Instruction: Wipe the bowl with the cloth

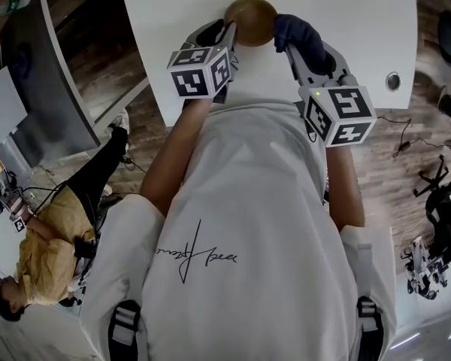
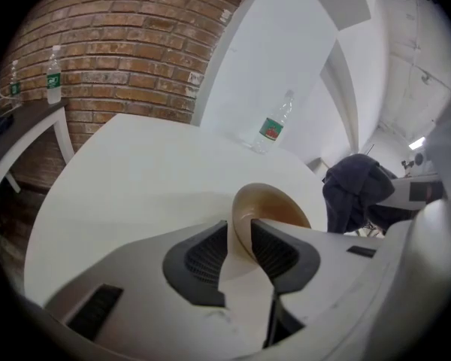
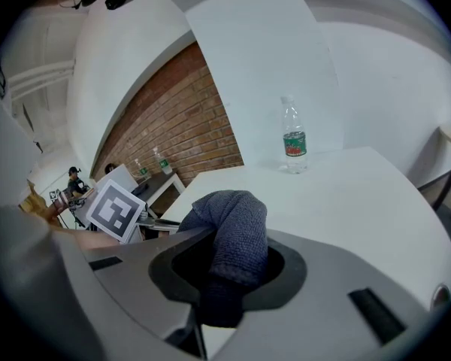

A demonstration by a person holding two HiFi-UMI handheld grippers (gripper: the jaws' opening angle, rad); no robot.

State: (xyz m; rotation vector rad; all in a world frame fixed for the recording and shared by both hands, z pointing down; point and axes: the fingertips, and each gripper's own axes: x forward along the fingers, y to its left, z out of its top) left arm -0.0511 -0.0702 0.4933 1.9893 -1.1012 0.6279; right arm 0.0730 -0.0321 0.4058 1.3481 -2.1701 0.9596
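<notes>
A tan bowl (image 1: 250, 21) is tipped on edge over the near part of the white table (image 1: 353, 21). My left gripper (image 1: 230, 34) is shut on its rim. In the left gripper view the rim of the bowl (image 2: 270, 205) sits pinched between the two dark pads of the left gripper (image 2: 241, 239). My right gripper (image 1: 287, 43) is just right of the bowl and is shut on a dark blue cloth (image 1: 301, 30). In the right gripper view the cloth (image 3: 237, 228) bulges up out of the right gripper (image 3: 227, 269). The cloth (image 2: 353, 190) lies close beside the bowl; I cannot tell if they touch.
A water bottle (image 2: 273, 126) stands far back on the table, also shown as the bottle (image 3: 294, 141) in the right gripper view. A round grommet (image 1: 392, 80) sits near the table's right edge. A seated person (image 1: 37, 254) and a side desk (image 1: 30, 74) are at the left.
</notes>
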